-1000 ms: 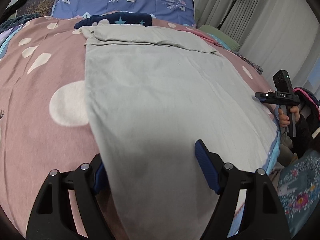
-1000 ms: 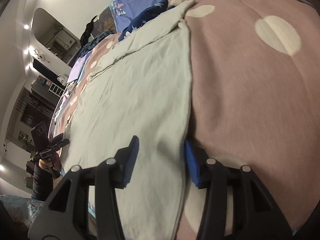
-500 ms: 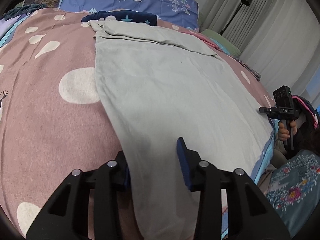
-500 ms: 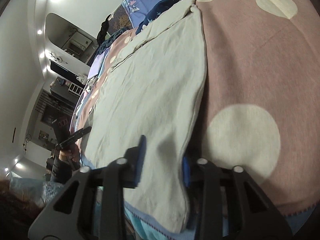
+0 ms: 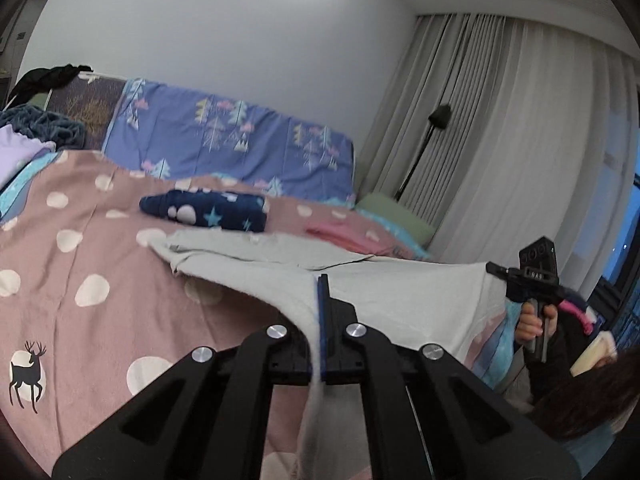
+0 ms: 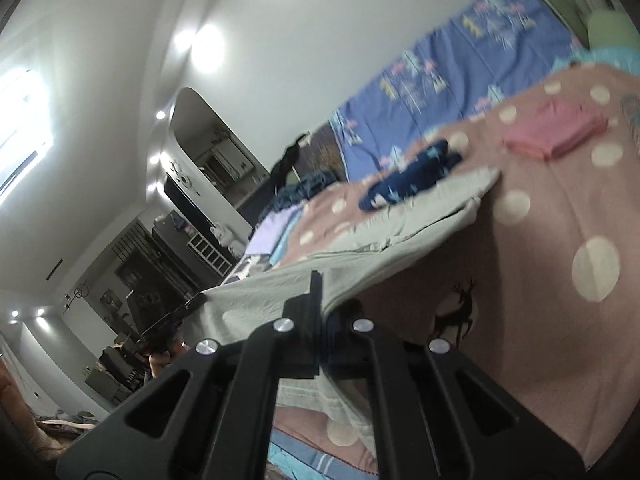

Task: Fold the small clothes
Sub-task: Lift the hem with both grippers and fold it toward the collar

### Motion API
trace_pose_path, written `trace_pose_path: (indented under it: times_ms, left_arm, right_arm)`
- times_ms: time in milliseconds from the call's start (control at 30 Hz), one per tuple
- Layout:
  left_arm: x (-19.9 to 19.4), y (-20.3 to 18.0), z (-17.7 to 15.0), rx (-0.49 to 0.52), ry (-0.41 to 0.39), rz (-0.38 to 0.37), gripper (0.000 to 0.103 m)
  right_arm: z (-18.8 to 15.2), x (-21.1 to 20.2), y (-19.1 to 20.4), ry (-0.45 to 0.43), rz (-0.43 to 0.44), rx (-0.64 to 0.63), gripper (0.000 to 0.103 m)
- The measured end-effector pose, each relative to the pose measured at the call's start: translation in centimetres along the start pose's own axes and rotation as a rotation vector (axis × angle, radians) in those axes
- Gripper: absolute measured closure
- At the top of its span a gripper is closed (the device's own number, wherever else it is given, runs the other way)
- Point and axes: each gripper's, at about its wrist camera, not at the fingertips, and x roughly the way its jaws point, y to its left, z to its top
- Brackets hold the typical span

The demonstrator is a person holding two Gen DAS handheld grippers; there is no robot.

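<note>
A pale grey-green garment [image 5: 392,300] lies spread on the pink dotted bedspread [image 5: 80,280], its near edge lifted off the bed. My left gripper [image 5: 320,300] is shut on the garment's near left corner. My right gripper shows in the left wrist view [image 5: 496,269], gripping the near right corner. In the right wrist view the right gripper [image 6: 320,300] is shut on the garment [image 6: 360,252], which stretches taut up to the far end. The left gripper [image 6: 192,304] shows at the other corner.
A folded navy star-print garment [image 5: 208,212] and a folded pink one [image 5: 340,236] lie beyond the grey garment. A blue tree-print pillow [image 5: 240,148] stands at the headboard. Curtains [image 5: 520,160] and a floor lamp [image 5: 424,144] stand to the right of the bed.
Both grippers closed on the garment's near corners and lifted them off the bed. The views tilted up from the bedspread toward the headboard and wall.
</note>
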Motion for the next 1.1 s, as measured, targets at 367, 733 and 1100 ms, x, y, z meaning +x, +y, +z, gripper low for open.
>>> trace_pose_path:
  times_ms: [367, 733, 1100]
  left_arm:
    - [-2.4, 0.2, -6.4, -0.161, 0.092, 0.02, 0.101]
    - [8.6, 9.4, -1.4, -0.22, 0.14, 0.074, 0.101]
    - [20.5, 20.5, -5.4, -0.451, 0.282, 0.162, 0.1]
  right_arm:
    - [-4.3, -1.5, -5.1, 0.071, -0.183, 0.137, 0.101]
    - [4.1, 12.4, -15.0, 0.102, -0.224, 0.255, 0.101]
    - [2.3, 19.5, -22.3, 0.258, -0.346, 0.335, 0.095]
